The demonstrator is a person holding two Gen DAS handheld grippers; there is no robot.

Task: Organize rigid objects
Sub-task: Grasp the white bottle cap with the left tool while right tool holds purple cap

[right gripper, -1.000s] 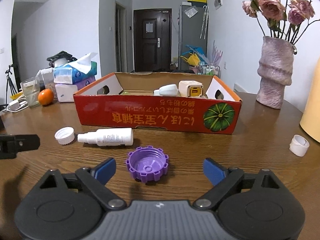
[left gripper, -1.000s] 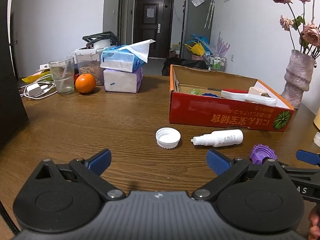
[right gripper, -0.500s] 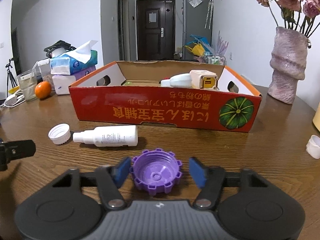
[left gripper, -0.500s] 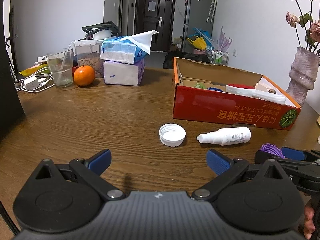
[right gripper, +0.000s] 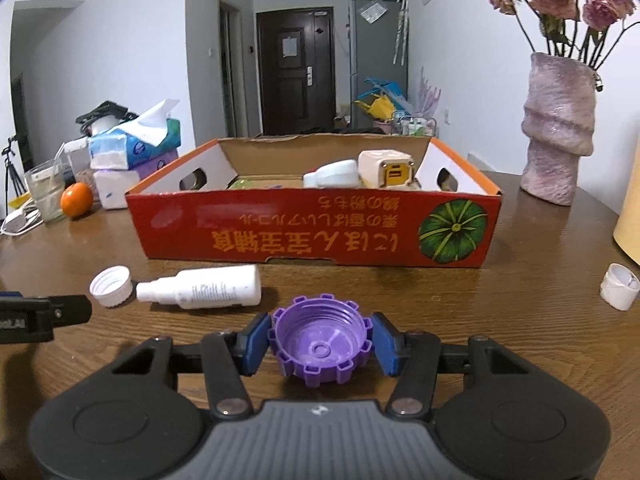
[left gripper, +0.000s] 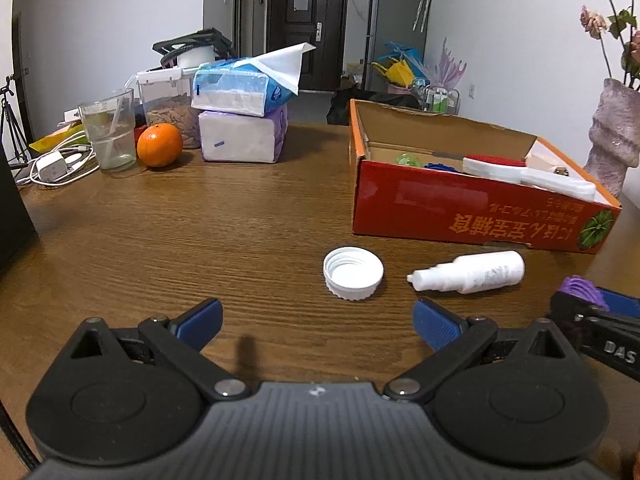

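Note:
A purple ridged cap (right gripper: 316, 336) lies open side up on the wooden table, and my right gripper (right gripper: 320, 346) is shut on it, a blue pad pressing on each side. Left of it lie a white spray bottle (right gripper: 200, 290) on its side and a white screw cap (right gripper: 111, 285). My left gripper (left gripper: 318, 320) is open and holds nothing. The white cap (left gripper: 353, 273) sits just beyond the gap between its pads, and the bottle (left gripper: 472, 272) lies further right. Behind them stands a red cardboard box (right gripper: 320, 224) holding several items.
A pink vase (right gripper: 558, 132) with dried roses stands at the right, with a small white cap (right gripper: 620, 286) in front of it. At the far left are tissue packs (left gripper: 244, 120), an orange (left gripper: 159, 145), a glass (left gripper: 109, 136) and a charger with cables (left gripper: 52, 166).
My right gripper's jaws came together on the purple cap, which had lain loose ahead of them. My left gripper moved forward and slightly lower, towards the white cap.

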